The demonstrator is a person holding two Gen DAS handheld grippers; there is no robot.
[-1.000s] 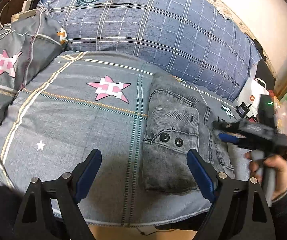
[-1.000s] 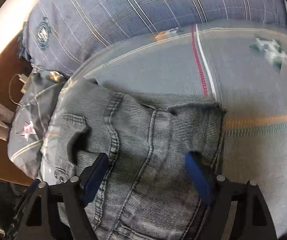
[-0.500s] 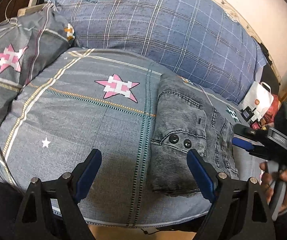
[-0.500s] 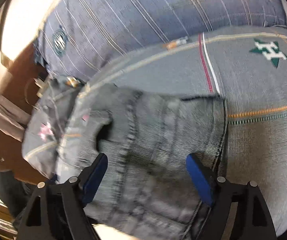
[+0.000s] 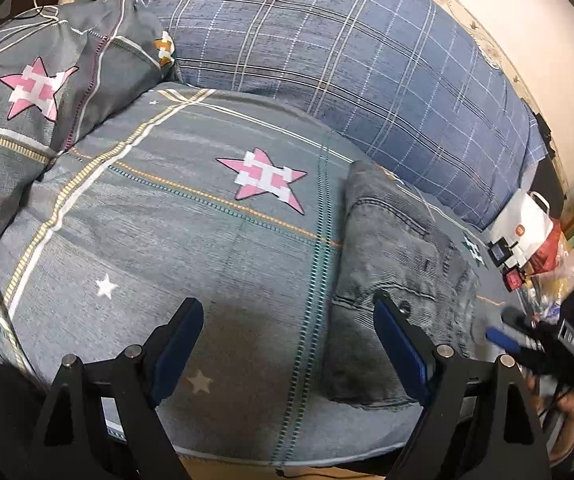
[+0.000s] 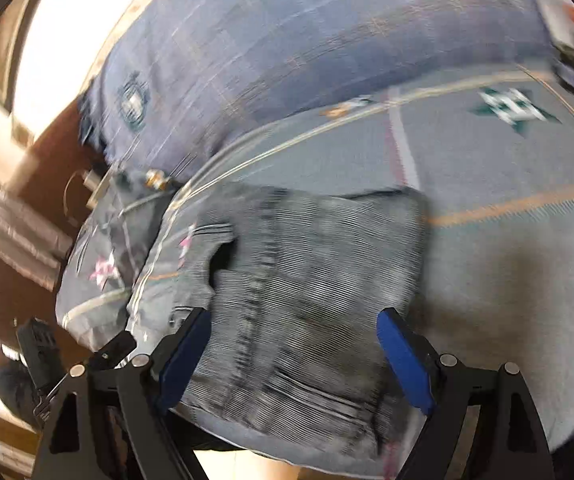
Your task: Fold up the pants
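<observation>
you're working on a bed covered with a grey star-print sheet (image 5: 191, 240), a matching star pillow (image 5: 47, 92) at the far left and a big blue plaid duvet (image 5: 347, 60) bunched along the wall behind it. going left to right in the left wrist view: pillow, open stretch of sheet with one pink star (image 5: 265, 178), then the grey jeans (image 5: 391, 280), then a white paper bag (image 5: 523, 224) and some clutter at the far right edge of the bed.

the relation that matters: the jeans are already down to one compact folded bundle, lying near the bed's front edge with the long axis running away from you toward the duvet. from your left gripper (image 5: 287, 352) the bundle sits off to the right, just under and beyond the right finger, so nothing is between those jaws but bare sheet. they're spread wide and empty. your right gripper (image 6: 293, 356) hangs right over the bundle, which fills the gap between its fingers in the right wrist view, but the pads aren't pressing on the cloth. those jaws are opening, with nothing pinched. so the right hand is clearly the nearer one. that view is pretty motion-blurred, so i can't tell how neat the top layer is.

counts: one pair of jeans, two grippers, one pillow, one duvet, one white bag. i'd guess the fold is basically done; any last tidy-up would fall to your right side.
</observation>
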